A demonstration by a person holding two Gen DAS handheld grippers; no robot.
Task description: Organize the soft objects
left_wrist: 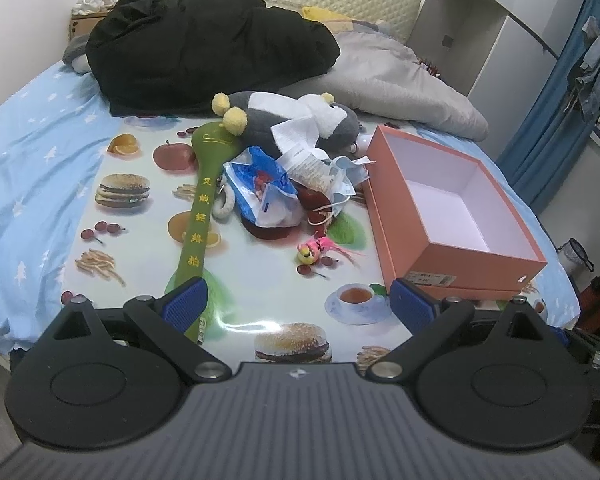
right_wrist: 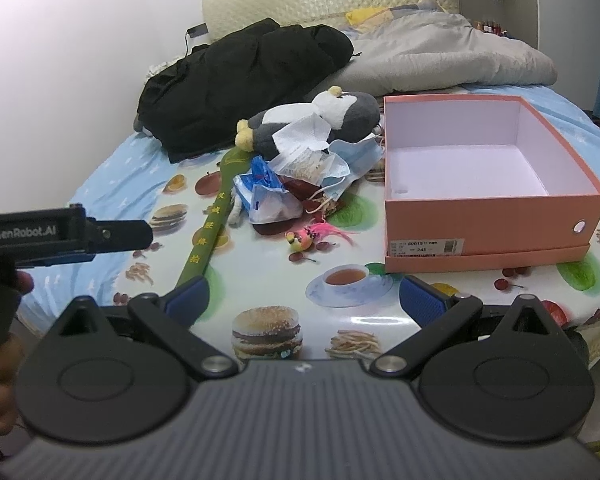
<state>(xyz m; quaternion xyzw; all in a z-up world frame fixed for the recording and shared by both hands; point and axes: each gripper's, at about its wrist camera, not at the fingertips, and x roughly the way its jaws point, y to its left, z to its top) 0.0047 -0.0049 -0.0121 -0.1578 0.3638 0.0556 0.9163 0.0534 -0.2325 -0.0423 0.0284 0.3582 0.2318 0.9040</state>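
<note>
Black coat (left_wrist: 204,44) beside grey quilt (left_wrist: 400,80) behind.

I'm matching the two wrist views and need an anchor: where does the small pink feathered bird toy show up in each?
Left wrist: pink bird toy centre, left of the orange box.
Right wrist: pink bird toy centre, left of the box.
Shared landmark: printed teacup below it.
</note>
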